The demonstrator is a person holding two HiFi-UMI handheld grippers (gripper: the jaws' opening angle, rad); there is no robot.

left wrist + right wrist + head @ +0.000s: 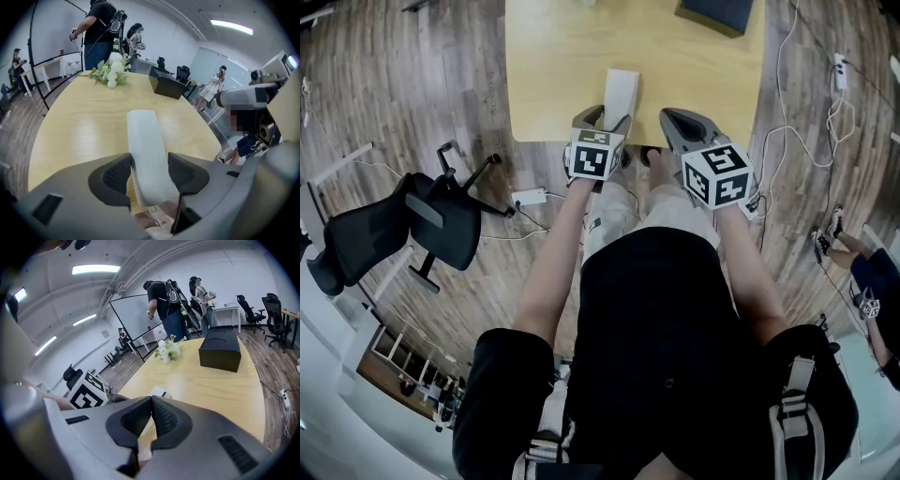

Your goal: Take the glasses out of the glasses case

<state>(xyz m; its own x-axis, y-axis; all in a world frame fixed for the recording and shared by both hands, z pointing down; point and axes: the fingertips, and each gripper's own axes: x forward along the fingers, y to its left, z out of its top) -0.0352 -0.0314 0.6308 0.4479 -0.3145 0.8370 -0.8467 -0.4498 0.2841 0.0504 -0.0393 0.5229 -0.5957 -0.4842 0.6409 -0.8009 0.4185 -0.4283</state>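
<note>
Left gripper (149, 172): jaws spread wide, pads flanking near end of glasses case (145, 140), close on both sides, no visible squeeze. Case closed, lying flat on table (553, 75), long axis running from jaws toward 12 o'clock. Right gripper (151, 417): jaws pressed together, nothing between, at case's 3 o'clock in head view, apart from it. Black box (719, 13) far off at 1 o'clock.
</note>
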